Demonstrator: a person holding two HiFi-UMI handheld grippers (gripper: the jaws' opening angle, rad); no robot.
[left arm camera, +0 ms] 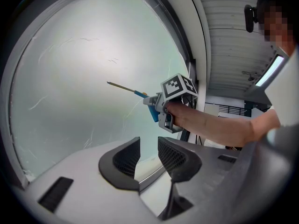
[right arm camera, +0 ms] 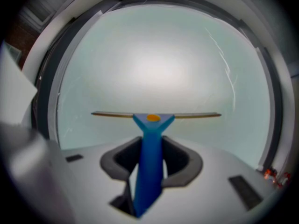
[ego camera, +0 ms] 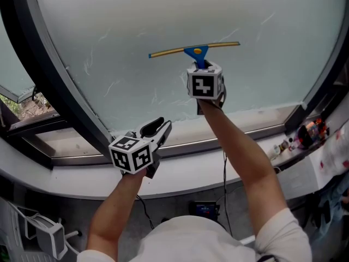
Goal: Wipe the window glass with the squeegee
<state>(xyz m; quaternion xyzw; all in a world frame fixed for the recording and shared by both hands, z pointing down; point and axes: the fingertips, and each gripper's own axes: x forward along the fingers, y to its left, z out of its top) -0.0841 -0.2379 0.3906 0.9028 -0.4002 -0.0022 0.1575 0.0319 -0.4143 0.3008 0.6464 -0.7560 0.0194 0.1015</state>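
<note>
A squeegee with a blue handle and a long yellowish blade lies flat against the frosted window glass. My right gripper is shut on its blue handle, and the blade runs level across the pane. My left gripper hangs lower left, near the window sill, open with nothing between its pads. From the left gripper view the squeegee and the right gripper's marker cube show side-on against the glass.
A dark window frame curves down the left side. Below runs a white sill, with small items at its right end. A white device sits on the floor at lower left.
</note>
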